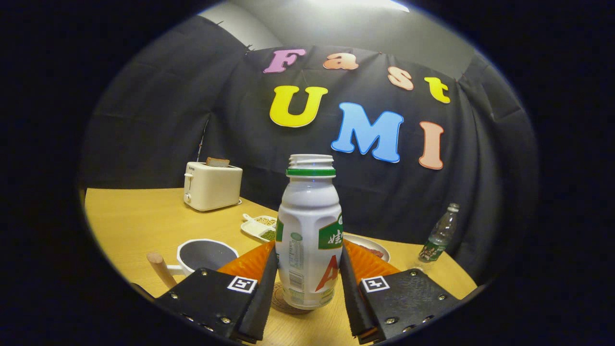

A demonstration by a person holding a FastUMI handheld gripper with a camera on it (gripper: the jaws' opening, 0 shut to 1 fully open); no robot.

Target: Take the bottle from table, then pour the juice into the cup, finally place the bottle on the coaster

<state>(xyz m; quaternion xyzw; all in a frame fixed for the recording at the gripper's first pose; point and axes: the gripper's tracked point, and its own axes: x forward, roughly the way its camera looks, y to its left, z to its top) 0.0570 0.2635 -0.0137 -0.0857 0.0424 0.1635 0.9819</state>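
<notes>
My hand-held gripper (308, 276) has its fingers flanking the uncapped white drink bottle (310, 235), seemingly touching both flanks, so I judge it pinched. The bottle stands upright on the round coaster (280, 298), or just above it; I cannot tell which. The cup (206, 254) with its wooden handle sits at ten o'clock from the bottle on the worktop (134, 226). With the mouth open, letting go while it is tilted or off-centre could tip it and spill.
</notes>
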